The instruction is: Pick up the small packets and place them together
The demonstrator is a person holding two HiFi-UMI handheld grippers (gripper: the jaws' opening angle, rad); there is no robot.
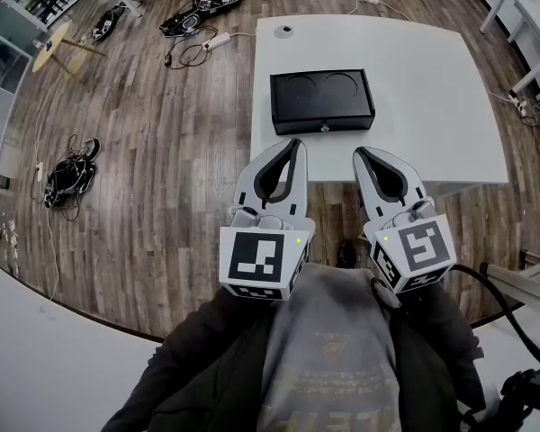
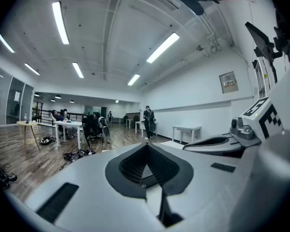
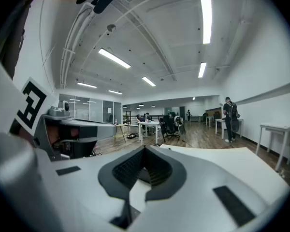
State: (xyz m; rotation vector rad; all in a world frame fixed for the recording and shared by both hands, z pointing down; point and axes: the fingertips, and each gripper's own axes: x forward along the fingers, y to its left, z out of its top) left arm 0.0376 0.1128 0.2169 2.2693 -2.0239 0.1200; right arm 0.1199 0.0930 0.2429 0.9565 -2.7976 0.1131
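White table (image 1: pixel 423 79): at 12 to 1 o'clock, on wooden floor (image 1: pixel 153 151).
Black box (image 1: pixel 322 102): on table, two round hollows in its top, at 12 o'clock from both grippers.
Left gripper (image 1: pixel 294 144): fingers pressed together, nothing between, tips over table's near edge.
Right gripper (image 1: pixel 360 152): at 3 o'clock of left, fingers likewise closed, empty.
Small packets: not made out in any view.

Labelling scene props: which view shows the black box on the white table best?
Head view: the black box lies whole, seen from above, on the white table. The left gripper view and right gripper view look level across the room; neither shows the box.
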